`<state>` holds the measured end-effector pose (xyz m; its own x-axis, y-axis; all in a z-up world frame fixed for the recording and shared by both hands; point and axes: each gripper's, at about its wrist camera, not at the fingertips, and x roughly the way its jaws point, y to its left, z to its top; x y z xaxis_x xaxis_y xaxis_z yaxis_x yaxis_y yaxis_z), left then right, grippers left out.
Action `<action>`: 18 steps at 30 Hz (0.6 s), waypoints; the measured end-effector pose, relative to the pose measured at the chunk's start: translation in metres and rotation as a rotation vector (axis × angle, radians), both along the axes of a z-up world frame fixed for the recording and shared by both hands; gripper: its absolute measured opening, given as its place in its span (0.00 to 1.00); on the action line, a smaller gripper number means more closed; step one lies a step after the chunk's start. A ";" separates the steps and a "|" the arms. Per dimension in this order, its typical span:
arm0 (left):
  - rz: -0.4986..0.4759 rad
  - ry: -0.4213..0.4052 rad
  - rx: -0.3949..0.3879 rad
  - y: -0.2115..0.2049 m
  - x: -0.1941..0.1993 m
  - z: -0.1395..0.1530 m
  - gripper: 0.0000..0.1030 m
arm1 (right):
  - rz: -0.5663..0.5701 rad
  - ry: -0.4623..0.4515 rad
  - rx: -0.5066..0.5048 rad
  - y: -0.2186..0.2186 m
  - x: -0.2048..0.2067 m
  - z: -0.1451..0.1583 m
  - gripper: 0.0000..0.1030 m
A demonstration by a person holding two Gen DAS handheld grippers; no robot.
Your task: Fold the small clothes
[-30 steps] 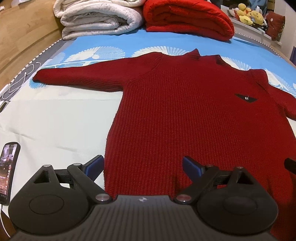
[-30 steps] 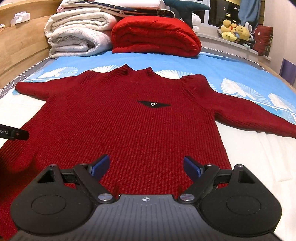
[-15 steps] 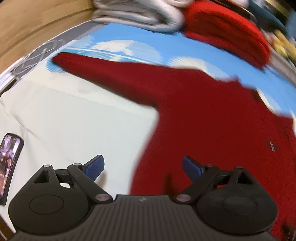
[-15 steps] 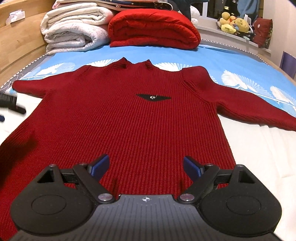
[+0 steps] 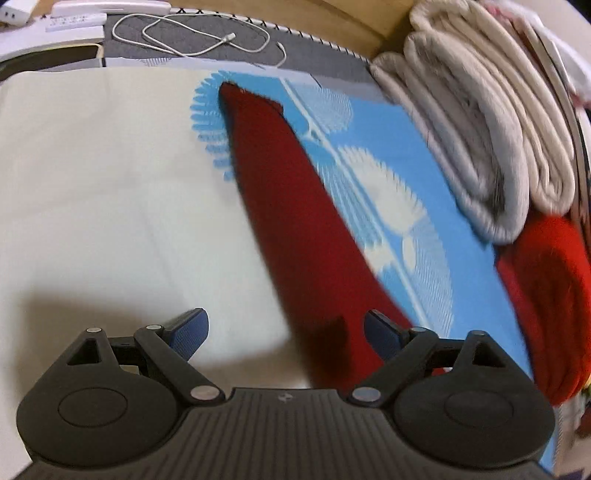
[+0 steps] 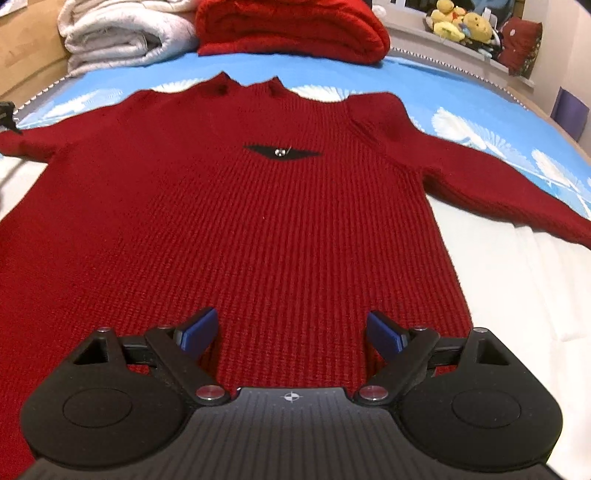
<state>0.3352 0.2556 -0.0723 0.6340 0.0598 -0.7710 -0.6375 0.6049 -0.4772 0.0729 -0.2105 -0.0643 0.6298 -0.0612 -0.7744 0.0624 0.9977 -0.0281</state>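
While ribbed red knit sweater (image 6: 280,221) lies flat, left hand-held gripper (image 5: 284,328) closing, empty, right hand-held gripper (image 6: 291,332) spread.

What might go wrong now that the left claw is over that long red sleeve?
The left gripper, its jaws closing with nothing gripped, hangs near the shoulder end of the sleeve; a grab there would probably leave the cuff trailing and fold it crooked. The thick knit might bunch or slip between the pads. The white cable beyond the cuff could snag if the sleeve is dragged that way.
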 end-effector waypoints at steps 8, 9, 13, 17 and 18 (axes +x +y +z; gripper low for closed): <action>-0.005 -0.007 0.124 -0.026 0.019 0.023 0.14 | 0.036 0.013 -0.013 0.010 0.006 -0.005 0.86; -0.044 -0.030 0.220 -0.050 0.019 0.042 0.14 | 0.039 0.013 -0.017 0.011 0.007 -0.005 0.86; -0.543 -0.235 0.640 -0.212 -0.006 0.096 0.15 | 0.025 -0.005 0.000 0.008 0.006 0.001 0.86; -1.098 -0.367 0.756 -0.341 -0.072 0.086 0.87 | 0.004 -0.003 0.042 0.002 0.005 0.004 0.86; -1.191 -0.411 0.815 -0.358 -0.090 0.082 0.94 | -0.002 -0.004 0.041 0.000 0.004 0.005 0.86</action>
<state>0.2456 -0.1024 0.0093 0.7774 -0.3193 -0.5420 0.4971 0.8398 0.2183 0.0771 -0.2107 -0.0596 0.6325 -0.0307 -0.7740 0.0646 0.9978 0.0132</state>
